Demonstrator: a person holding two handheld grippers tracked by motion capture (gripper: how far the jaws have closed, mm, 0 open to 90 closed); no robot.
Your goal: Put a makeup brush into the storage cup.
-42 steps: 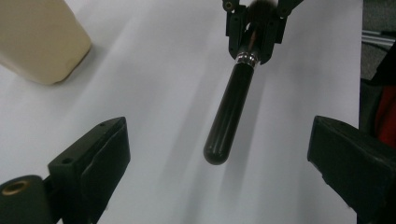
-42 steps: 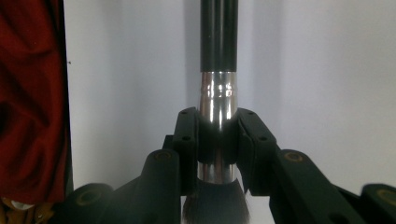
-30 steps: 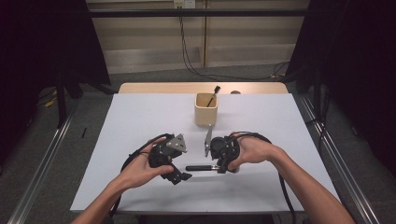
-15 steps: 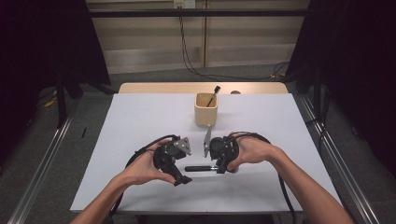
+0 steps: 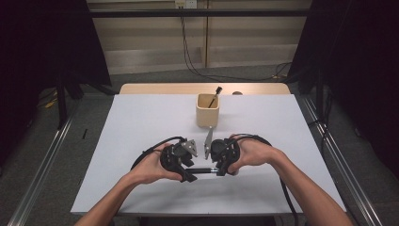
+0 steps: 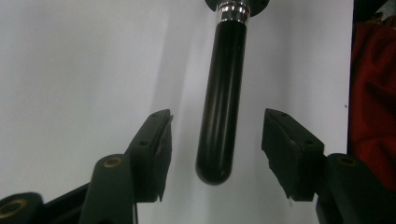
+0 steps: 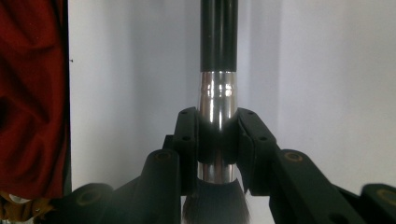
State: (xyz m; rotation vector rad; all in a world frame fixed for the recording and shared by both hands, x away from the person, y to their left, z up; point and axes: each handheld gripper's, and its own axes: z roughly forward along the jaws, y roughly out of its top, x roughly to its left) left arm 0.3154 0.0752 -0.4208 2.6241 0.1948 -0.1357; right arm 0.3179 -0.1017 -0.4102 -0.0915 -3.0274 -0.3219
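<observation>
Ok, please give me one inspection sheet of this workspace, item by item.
Surface: white table, bare wooden strip at far edge.
Job's things: black-handled brush with silver ferrule, held level above the table between both tongs.
Clutter: wooden cup holding another brush.
Grippers: right tongs shut on the ferrule; left tongs have just been closing, handle end between them, pads not touching.
Cables: black cables trail from both tongs.
Surroundings: dark curtains, floor rails.

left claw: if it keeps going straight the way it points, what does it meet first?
Likely the brush: its black handle already lies between the left claw's open jaws, which have just been closing. Going on, it would probably run into the right claw clamped on the silver ferrule.
</observation>
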